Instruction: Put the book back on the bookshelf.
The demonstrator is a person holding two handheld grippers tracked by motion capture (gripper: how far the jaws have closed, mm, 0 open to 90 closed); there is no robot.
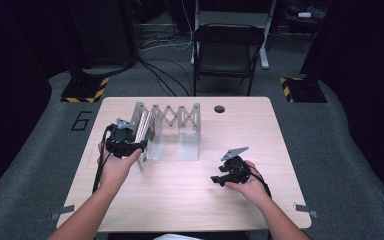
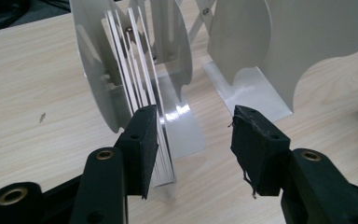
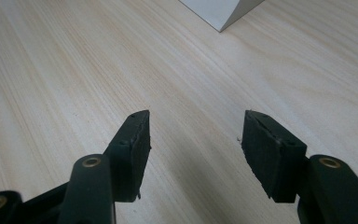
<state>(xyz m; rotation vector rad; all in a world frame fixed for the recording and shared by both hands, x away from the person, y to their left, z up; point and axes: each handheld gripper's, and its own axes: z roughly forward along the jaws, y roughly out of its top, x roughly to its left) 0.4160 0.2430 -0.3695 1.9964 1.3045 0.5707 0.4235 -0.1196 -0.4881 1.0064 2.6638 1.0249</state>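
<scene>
L gripper (image 2: pixel 193 140) sits at the rack's (image 1: pixel 166 131) left end on the table (image 1: pixel 190 200), jaws apart, nothing pinched; left pad just beside a stack of thin white sheets (image 2: pixel 140 93) standing upright in the leftmost slot. Slot to the right holds nothing. R gripper (image 3: pixel 196 140) well apart over bare wood, jaws open w/ nothing between

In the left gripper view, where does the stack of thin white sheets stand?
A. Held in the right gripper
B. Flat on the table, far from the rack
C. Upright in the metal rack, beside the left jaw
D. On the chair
C: the sheets stand on edge in the rack, close against one jaw of the open left gripper, with nothing pressed between its jaws.
</scene>
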